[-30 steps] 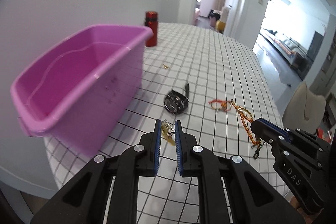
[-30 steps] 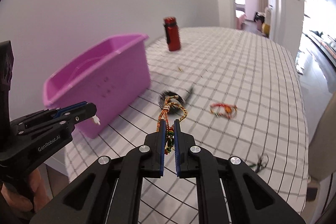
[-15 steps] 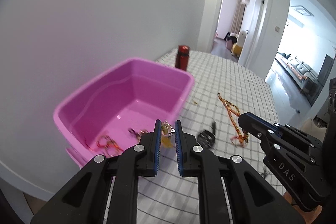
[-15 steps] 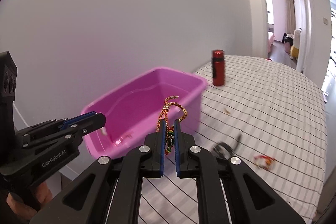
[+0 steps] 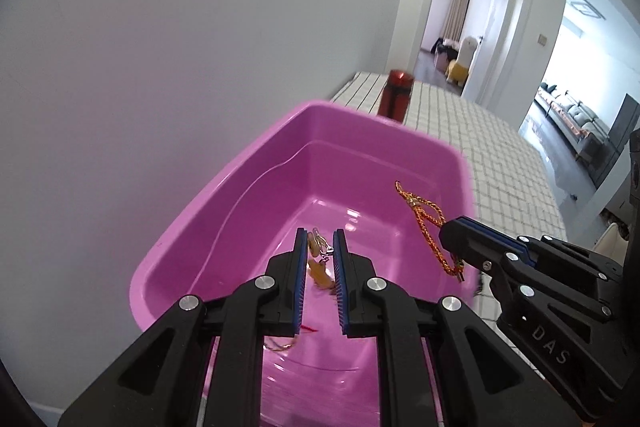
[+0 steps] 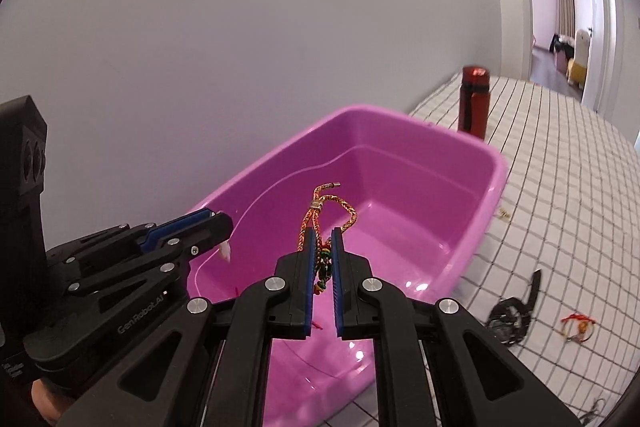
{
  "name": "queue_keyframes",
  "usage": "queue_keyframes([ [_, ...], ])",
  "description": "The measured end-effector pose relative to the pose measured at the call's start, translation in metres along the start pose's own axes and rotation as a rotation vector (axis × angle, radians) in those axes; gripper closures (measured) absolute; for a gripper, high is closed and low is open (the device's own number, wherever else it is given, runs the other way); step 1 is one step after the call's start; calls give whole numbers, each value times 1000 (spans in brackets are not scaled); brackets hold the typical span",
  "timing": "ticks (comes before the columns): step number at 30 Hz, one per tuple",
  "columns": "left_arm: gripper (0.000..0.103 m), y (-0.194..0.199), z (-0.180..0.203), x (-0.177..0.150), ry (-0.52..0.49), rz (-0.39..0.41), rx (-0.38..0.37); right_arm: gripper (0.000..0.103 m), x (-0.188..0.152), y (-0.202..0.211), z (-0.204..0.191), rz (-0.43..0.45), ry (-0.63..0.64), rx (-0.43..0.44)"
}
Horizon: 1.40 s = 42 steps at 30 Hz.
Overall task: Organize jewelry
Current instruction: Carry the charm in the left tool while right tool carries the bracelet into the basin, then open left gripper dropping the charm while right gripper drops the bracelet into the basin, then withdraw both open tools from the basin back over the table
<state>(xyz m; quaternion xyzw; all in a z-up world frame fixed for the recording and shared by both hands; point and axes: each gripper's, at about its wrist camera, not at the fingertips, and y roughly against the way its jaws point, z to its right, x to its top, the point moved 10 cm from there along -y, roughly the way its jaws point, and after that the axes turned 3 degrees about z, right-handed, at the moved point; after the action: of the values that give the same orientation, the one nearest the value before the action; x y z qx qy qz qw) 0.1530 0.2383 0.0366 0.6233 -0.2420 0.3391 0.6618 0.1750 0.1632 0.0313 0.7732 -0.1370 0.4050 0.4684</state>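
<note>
I have both grippers over the pink plastic tub (image 5: 224, 211) at the near-left end of the checked tablecloth (image 6: 568, 187), each carrying jewelry. My left gripper (image 5: 321, 247) is pinched narrow on a small gold-coloured trinket with a silver clasp (image 5: 320, 259), which hangs between the pads above the tub floor. My right gripper (image 6: 324, 247) is clamped nearly closed on a braided orange-and-gold cord bracelet (image 6: 320, 211), its loop standing up past the fingertips, also above the tub's inside. I judge this the drop-off step: both pieces are carried to the container and not yet released. The next move calls for parting each pair of fingers while the pieces hang well inside the rim, perhaps with a slight dip so the cord does not snag on a pad. Still out on the cloth to the right lie a black wristwatch (image 6: 512, 315) and a red string bracelet (image 6: 578, 327); a red flask (image 6: 474, 103) stands beyond the tub.
</note>
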Motion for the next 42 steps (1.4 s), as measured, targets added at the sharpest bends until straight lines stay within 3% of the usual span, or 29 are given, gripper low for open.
queue_keyframes([
  [13,88,-62,-42,-25,14,-163,-1,95,-20,-71,2,-148,-12,-108],
  [14,82,-63,-44,-26,19,-164,-1,86,-22,-74,4,-159,-13,-117],
  [15,78,-63,-46,-28,22,-163,1,70,-21,-73,5,-160,-14,-126],
  [17,51,-62,-50,-25,22,-148,17,62,-17,-69,9,-137,-11,-144],
  [20,37,-56,-54,-21,25,-124,32,60,-11,-60,14,-112,2,-176],
  [30,25,-46,-67,-21,38,-140,76,49,-14,-44,29,-105,-40,-195],
  [42,15,-31,-60,-25,29,-142,49,41,-23,-19,23,-75,-67,-204],
])
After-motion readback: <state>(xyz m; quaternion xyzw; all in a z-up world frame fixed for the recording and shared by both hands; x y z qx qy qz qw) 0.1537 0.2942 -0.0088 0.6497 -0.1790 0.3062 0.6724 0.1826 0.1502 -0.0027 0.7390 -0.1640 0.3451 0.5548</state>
